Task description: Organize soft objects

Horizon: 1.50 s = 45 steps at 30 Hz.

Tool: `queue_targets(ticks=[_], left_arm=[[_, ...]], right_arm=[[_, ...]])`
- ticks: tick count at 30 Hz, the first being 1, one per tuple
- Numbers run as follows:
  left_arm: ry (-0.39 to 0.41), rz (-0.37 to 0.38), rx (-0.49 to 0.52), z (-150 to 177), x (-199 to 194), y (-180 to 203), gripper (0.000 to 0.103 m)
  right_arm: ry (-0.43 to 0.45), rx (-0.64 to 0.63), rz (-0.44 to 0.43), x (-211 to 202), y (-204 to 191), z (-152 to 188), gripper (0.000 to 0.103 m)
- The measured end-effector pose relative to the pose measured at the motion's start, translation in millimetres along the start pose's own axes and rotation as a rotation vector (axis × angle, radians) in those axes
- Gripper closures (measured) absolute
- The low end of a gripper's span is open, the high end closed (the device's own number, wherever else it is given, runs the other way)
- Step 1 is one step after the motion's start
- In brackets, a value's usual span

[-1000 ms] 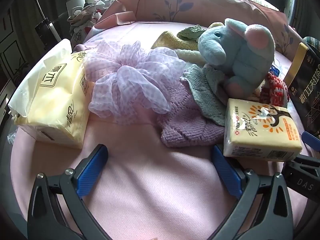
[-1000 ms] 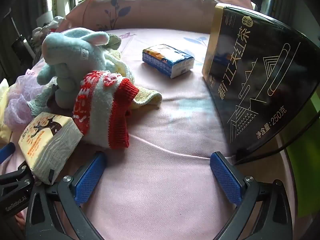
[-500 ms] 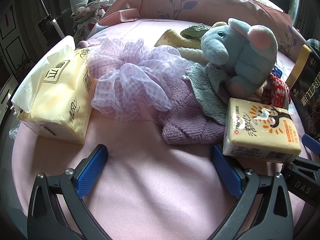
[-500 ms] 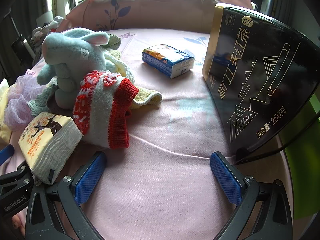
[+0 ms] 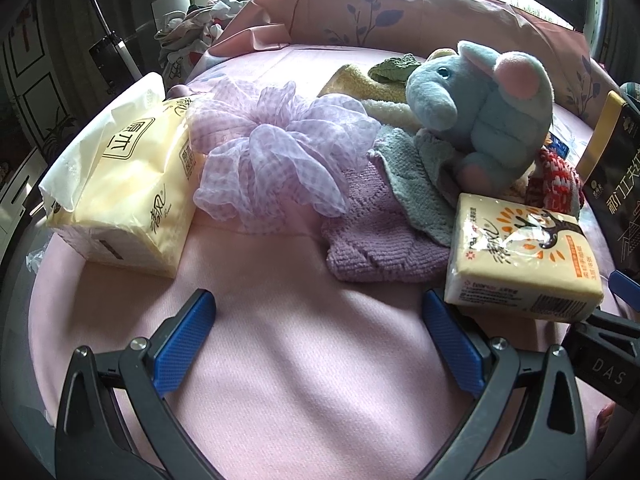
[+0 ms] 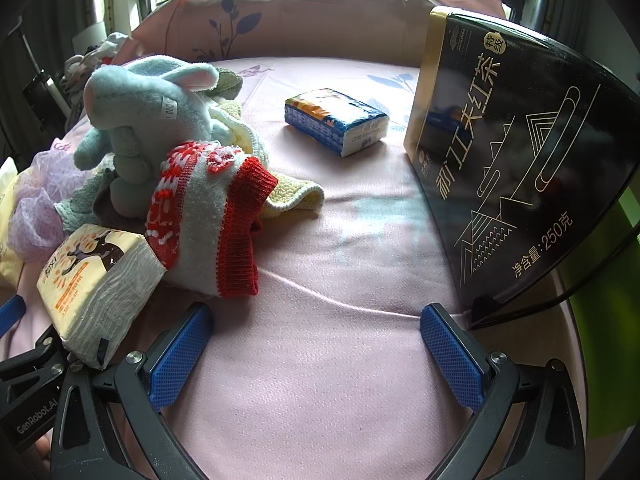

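A pink bed (image 5: 304, 360) is being viewed from slightly closer than a second ago. Both the left gripper (image 5: 316, 328) and the right gripper (image 6: 316, 336) are being held wide open, empty. The plush elephant (image 5: 492, 116), mesh puff (image 5: 276, 152), cloths and tissue packs are lying untouched, so sorting is judged not yet begun.
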<state>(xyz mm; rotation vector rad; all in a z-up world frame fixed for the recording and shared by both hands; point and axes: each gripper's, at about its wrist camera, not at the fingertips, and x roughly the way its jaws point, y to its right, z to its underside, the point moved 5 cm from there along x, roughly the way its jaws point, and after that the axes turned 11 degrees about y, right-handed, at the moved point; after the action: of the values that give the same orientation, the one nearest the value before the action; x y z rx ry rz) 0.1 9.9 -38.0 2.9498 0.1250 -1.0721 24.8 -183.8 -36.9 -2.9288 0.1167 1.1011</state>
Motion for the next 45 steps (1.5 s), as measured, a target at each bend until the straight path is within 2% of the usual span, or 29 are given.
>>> queue_targets(ticks=[45], left_arm=[[0.003, 0.002, -0.007, -0.9, -0.7, 2.9, 0.001]], right_arm=[[-0.001, 0.000, 0.000, -0.3, -0.3, 0.3, 0.000]])
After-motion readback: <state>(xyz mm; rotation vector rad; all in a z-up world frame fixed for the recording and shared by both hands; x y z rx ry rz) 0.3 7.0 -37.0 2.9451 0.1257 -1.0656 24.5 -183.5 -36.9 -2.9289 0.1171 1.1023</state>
